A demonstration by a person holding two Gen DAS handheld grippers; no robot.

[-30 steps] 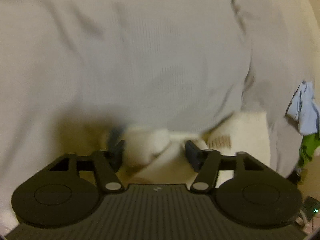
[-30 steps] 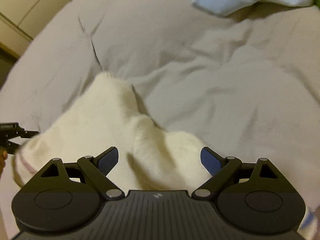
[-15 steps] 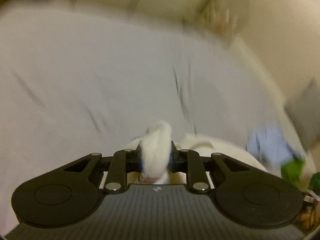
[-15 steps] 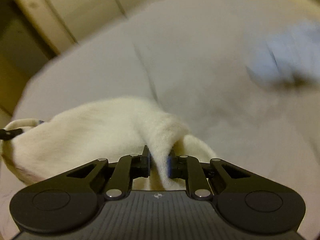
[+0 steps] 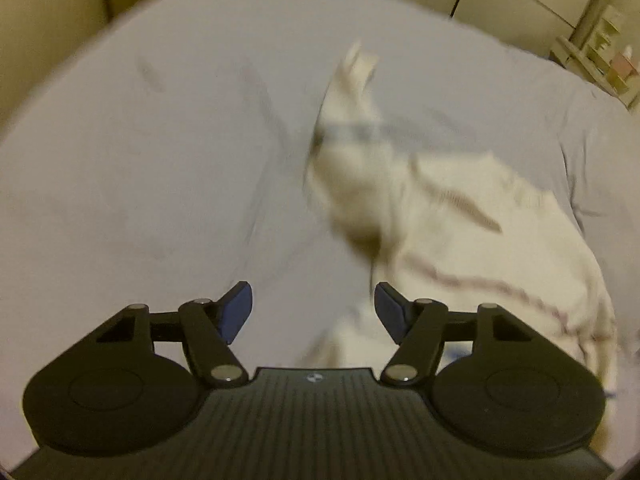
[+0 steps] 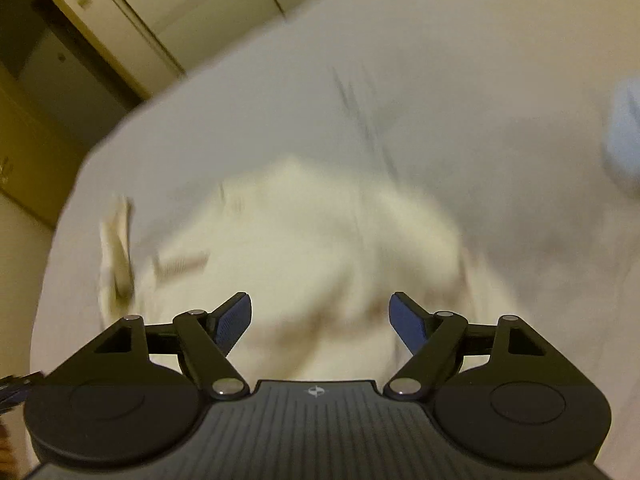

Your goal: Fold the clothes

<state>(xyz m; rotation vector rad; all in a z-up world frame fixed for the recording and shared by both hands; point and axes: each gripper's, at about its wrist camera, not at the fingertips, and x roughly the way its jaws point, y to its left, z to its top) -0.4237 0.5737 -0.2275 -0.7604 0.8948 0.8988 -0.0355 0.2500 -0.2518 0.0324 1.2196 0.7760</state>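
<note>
A cream-white garment (image 5: 460, 232) with thin stripes lies spread and rumpled on the grey bed sheet (image 5: 160, 160), blurred by motion. One end sticks up at the far side. My left gripper (image 5: 314, 312) is open and empty, above the sheet just left of the garment's near edge. In the right wrist view the same garment (image 6: 304, 248) fills the middle. My right gripper (image 6: 320, 320) is open and empty, hovering over the garment's near part.
A light blue garment (image 6: 624, 140) lies at the right edge of the bed. Cupboard doors (image 6: 168, 8) and a dark doorway stand beyond the bed. Shelves (image 5: 600, 52) stand at the far right in the left wrist view.
Both grippers were shut on folds of the white garment half a second ago. Both have opened and let it go, and the garment has dropped onto the sheet.
</note>
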